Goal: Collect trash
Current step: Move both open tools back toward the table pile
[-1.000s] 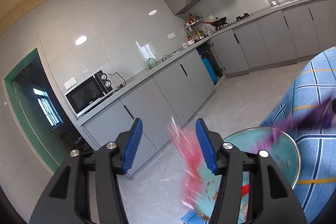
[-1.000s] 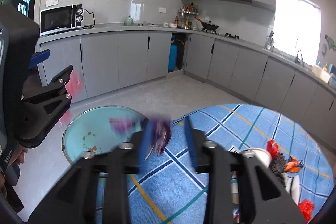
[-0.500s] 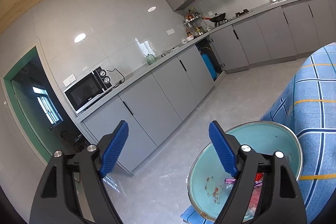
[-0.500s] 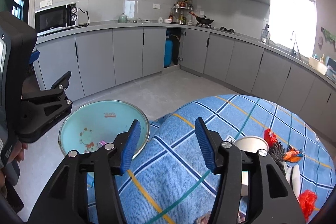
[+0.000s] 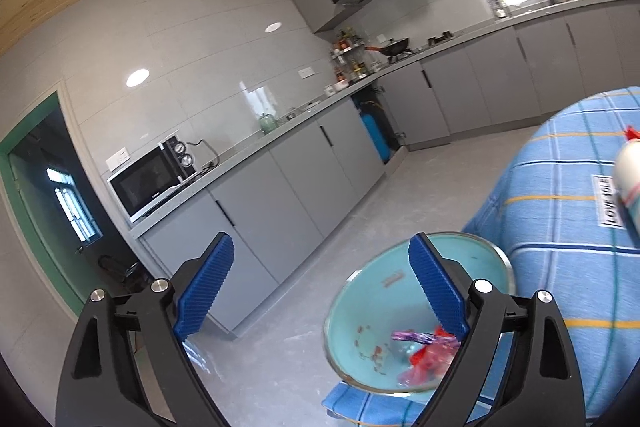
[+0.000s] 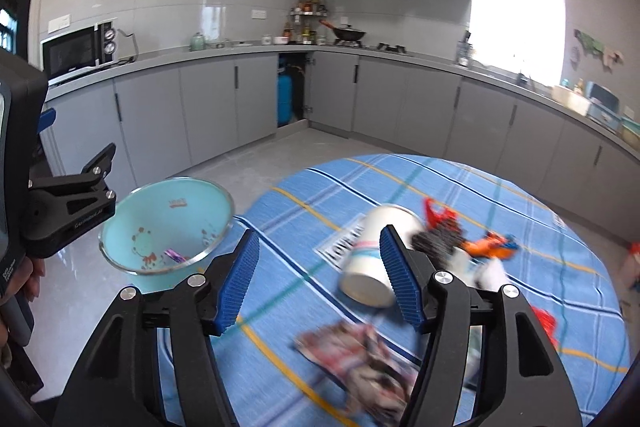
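Right wrist — paper cup (image 6: 376, 259) between spread jaws.

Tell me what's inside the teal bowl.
The teal bowl holds a purple wrapper and red wrappers. The left gripper's right finger hides part of that pile.

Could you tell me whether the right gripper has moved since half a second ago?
Yes. The right gripper has swung rightward over the table: the paper cup now lies between its open fingers, while the teal bowl sits farther left in its view.
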Demonstrator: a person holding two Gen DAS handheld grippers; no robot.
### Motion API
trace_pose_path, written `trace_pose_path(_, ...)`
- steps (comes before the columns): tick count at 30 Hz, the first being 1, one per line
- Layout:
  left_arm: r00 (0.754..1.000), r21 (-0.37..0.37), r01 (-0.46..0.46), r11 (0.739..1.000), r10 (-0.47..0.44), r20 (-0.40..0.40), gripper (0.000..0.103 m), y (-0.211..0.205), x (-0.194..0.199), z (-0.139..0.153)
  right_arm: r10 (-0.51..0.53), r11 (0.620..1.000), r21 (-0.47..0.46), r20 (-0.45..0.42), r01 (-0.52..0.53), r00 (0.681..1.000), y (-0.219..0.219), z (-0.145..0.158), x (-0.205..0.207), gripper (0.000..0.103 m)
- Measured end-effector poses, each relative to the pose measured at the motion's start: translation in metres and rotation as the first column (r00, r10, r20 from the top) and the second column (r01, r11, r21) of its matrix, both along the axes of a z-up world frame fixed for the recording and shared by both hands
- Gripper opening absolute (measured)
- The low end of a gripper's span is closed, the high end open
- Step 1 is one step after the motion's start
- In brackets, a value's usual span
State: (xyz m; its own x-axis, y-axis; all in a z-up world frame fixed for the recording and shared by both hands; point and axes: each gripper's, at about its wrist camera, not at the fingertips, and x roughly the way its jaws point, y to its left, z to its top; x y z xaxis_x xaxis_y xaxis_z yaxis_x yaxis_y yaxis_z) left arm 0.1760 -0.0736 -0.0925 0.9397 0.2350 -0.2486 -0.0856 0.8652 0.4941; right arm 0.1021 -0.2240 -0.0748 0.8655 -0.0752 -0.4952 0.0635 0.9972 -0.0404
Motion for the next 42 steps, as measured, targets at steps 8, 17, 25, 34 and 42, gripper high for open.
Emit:
trace_pose_path(8,0.993,0.004,0.115,0.993,-0.115,-0.016,0.092,-0.046,-0.028,-0.005,-0.104,0.995,-0.007,0.003,0.104,0.995,-0.045,-0.006,-0.047,0.065)
trace_pose_path(17,0.969,-0.027,0.238,0.971,-0.239,-0.056,0.093,-0.089,-0.053,-0.012,-0.235,0.972,-0.013,-0.013,0.235,0.972,-0.095,-0.022,-0.088,0.070)
trace_pose_path(25,0.937,-0.053,0.332,0.942,-0.336,-0.091,0.094,-0.123,-0.077,-0.019,-0.318,0.948,-0.030,-0.036,0.317,0.947,-0.125,-0.038,-0.117,0.076)
trace_pose_path(34,0.883,-0.065,0.449,0.891,-0.454,-0.120,0.097,-0.166,-0.111,-0.029,-0.380,0.925,-0.033,-0.045,0.379,0.924,-0.148,-0.053,-0.145,0.079)
trace_pose_path(42,0.848,-0.077,0.493,0.866,-0.499,-0.180,0.097,-0.193,-0.120,-0.050,-0.454,0.891,-0.040,-0.051,0.452,0.890,-0.167,-0.064,-0.158,0.081)
